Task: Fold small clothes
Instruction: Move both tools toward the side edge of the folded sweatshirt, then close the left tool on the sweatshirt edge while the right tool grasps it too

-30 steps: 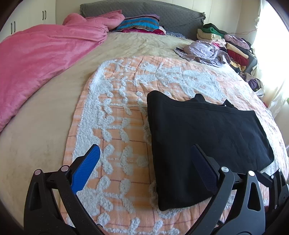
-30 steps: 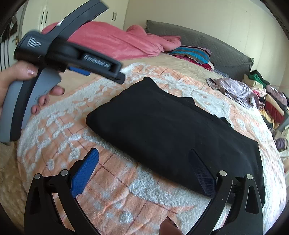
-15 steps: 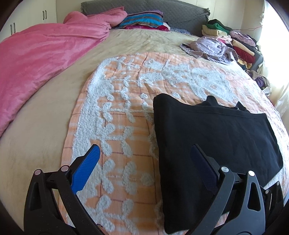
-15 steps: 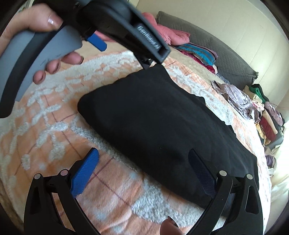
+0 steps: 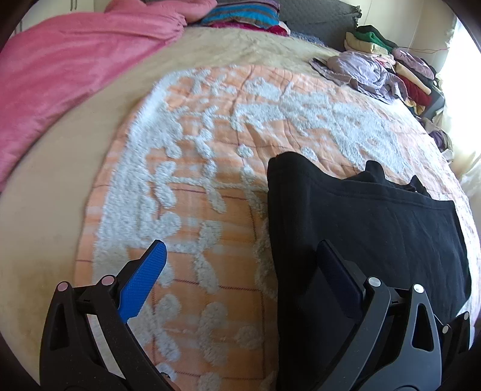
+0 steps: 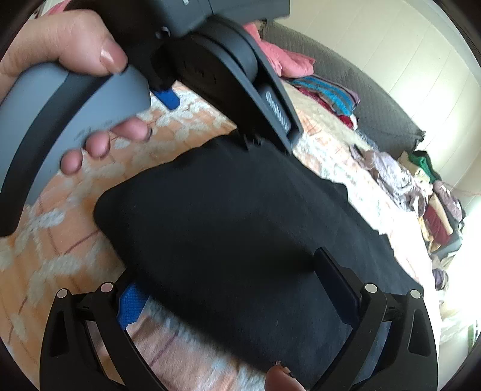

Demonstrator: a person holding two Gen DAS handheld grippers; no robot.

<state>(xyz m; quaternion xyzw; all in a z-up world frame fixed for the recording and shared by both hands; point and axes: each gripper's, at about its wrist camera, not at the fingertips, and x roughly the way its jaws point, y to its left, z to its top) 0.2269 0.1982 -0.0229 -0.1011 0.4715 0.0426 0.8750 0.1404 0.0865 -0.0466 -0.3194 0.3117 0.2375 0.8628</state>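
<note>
Writing first: the only lettering I saw was a raised strip on the side of the left tool's body in the right wrist view, too blurred to read. No labels visible on the black garment [image 5: 360,234], no tags on the bedding.

Left tool [image 5: 240,270] was spread wide, nothing between its pads; one blue pad hung over the quilt, the other over the garment's left part. In the right wrist view a hand [image 6: 60,60] gripped its grey handle, thumb on top, fingers curled under. Right tool [image 6: 228,285] was also spread wide, low over the near edge of the garment, w/ the cloth lying between its pads; can't tell if either pad touched it.

The garment lay folded flat, roughly rectangular, on an orange-and-white tufted quilt [image 5: 210,126] spread over the bed [image 5: 45,210], beige cover underneath. Pink duvet [image 5: 60,60] bunched on the left side. Striped folded items [image 5: 240,12] sat by the grey headboard [image 6: 345,75]. Crumpled lilac clothes [image 5: 360,69] and a stack of folded clothes [image 5: 399,66] sat at the far right edge. Pale wall behind, bright light from the right.
</note>
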